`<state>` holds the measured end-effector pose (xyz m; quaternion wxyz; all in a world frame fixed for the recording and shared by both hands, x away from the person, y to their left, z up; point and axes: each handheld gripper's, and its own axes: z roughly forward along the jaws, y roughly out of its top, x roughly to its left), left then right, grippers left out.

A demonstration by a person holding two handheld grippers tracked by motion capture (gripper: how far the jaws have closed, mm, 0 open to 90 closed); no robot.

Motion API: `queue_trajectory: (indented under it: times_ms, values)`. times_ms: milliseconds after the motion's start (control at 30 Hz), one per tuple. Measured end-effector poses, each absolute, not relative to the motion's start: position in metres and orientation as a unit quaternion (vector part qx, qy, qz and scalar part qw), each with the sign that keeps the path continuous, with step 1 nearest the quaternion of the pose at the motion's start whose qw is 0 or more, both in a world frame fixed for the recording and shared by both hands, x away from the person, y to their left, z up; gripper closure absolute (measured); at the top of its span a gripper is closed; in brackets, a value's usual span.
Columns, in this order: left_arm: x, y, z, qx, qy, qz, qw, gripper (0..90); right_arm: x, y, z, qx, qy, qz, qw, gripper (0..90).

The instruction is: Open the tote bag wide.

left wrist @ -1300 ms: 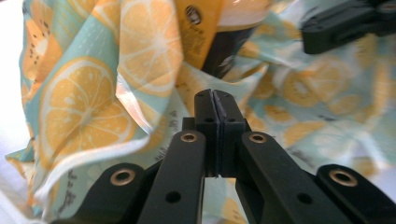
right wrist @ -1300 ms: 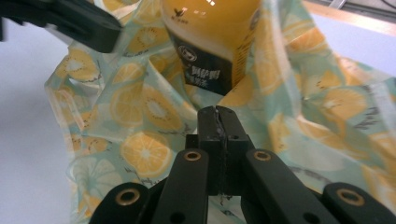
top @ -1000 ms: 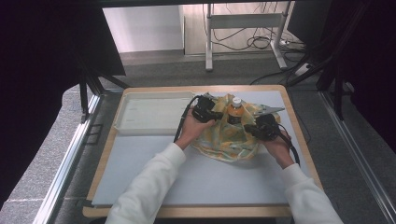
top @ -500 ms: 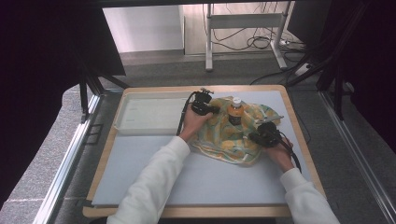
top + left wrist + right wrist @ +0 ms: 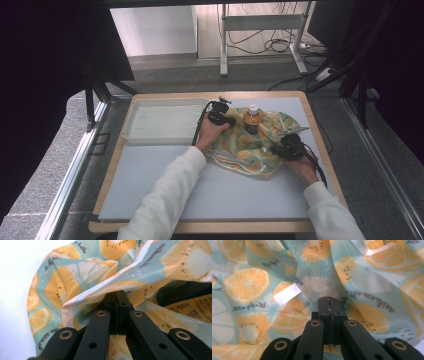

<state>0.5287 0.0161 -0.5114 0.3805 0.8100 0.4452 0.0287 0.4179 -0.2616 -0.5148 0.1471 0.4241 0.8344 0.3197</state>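
Note:
A fruit-print cloth (image 5: 247,150) lies bunched on the white mat around an upright bottle (image 5: 252,119) with a white cap and an orange label. My left gripper (image 5: 227,120) sits at the cloth's left side beside the bottle, shut on a folded cloth edge (image 5: 100,290). In the left gripper view, its jaws (image 5: 115,293) stand together, and the dark bottle with its label (image 5: 192,306) shows at right under the fabric. My right gripper (image 5: 278,148) is at the cloth's right side, and its jaws (image 5: 328,300) are shut on the cloth (image 5: 317,277), near a white tag (image 5: 287,293).
A shallow white tray (image 5: 131,134) stands at the back left of the wooden-edged table (image 5: 320,135). Both white sleeves reach in from the near edge. Beyond the table are a metal stand and cables on the floor (image 5: 260,45).
Both grippers have come down with the cloth. The right one has also drawn toward the near edge, and the cloth now lies lower and flatter around the bottle.

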Motion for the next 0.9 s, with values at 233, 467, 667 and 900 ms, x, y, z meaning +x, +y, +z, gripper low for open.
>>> queue_trajectory:
  times_ms: [233, 467, 667, 900]
  values:
    - [0.526, 0.019, -0.519, 0.813, 0.447, 0.022, 0.373, 89.7, 0.418, -0.263, -0.515, 0.423, 0.835, 0.321, 0.145, 89.5]
    - [0.524, 0.019, -0.522, 0.817, 0.446, 0.013, 0.366, 89.7, 0.418, -0.265, -0.515, 0.426, 0.833, 0.322, 0.145, 89.5]
    - [0.506, 0.025, -0.498, 0.813, 0.419, 0.013, 0.404, 89.6, 0.418, -0.265, -0.515, 0.424, 0.834, 0.323, 0.146, 89.5]
    - [0.483, 0.023, -0.462, 0.82, 0.369, 0.014, 0.438, 89.6, 0.418, -0.264, -0.515, 0.421, 0.836, 0.319, 0.149, 89.5]
